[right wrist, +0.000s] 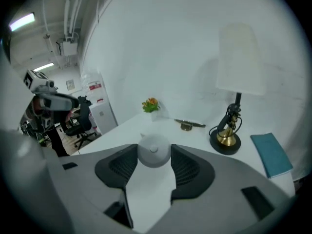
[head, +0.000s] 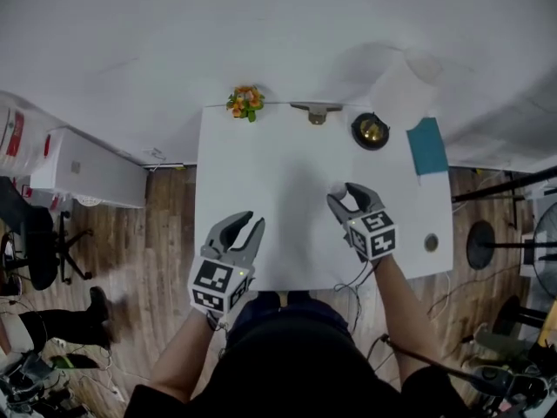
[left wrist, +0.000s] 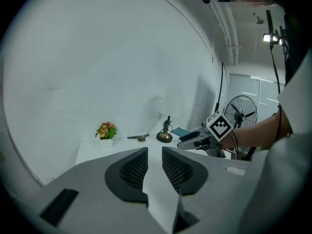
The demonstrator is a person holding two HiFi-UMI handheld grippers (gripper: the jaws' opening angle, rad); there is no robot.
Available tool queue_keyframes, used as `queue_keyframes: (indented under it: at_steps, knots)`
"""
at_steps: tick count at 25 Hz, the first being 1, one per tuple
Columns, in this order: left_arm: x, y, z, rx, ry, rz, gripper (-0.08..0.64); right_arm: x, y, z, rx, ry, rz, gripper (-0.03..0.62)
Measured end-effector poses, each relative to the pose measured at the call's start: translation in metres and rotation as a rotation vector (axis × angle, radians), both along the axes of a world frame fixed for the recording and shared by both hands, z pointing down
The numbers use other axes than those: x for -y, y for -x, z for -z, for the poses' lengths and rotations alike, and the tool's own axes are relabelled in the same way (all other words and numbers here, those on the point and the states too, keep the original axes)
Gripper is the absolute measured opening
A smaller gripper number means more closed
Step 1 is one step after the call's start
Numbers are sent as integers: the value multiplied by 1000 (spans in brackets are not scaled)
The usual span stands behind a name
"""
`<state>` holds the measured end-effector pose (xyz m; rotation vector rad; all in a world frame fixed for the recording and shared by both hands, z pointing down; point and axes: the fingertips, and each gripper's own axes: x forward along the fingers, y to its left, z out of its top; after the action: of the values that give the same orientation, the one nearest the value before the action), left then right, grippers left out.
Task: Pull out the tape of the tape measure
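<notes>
Tape measure: a round, pale case (right wrist: 154, 152) is sitting between the tips of the right gripper (head: 346, 198), raised off the white table (head: 261, 172) and over its near right part.
Right gripper: its jaws are standing wide and pressing on the two sides of the case, which is likely leaving the edge free for the tape to run out.
Left gripper: it (left wrist: 154, 152) is hovering over the table's near left edge, well apart from the case, with its jaws only narrowly parted and nothing between them. It seems to be waiting to take the tape's end.
Task stage: no tape is showing outside the case, so the pull is not yet begun.
Far edge: a small flower pot (right wrist: 151, 105), a slim metal piece (right wrist: 187, 125), a brass-footed lamp (right wrist: 229, 130) and a teal book (right wrist: 270, 155) are standing clear of the work.
Hard to read: the tape's tab is not visible in any view; it may be on the case's far or under side.
</notes>
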<state>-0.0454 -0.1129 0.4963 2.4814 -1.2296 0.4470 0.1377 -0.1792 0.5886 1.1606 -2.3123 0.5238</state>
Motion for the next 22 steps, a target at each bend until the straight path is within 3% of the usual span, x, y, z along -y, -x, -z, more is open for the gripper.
queue_keyframes:
  at_steps: [7, 12, 17, 19, 22]
  knots:
    - [9, -22, 56, -12, -140, -95, 89, -18, 38, 108, 113, -199, 60, 221]
    - [0, -42, 99, 26, -272, -222, 89, -34, 57, 167, 103, -335, 131, 221]
    - [-6, -56, 148, 34, -412, -287, 89, -49, 72, 225, 76, -473, 169, 221]
    - [-9, -59, 166, 95, -497, -322, 89, -56, 74, 244, 37, -523, 174, 221]
    - [-14, -60, 177, 281, -604, -389, 89, -63, 74, 265, -39, -593, 173, 221]
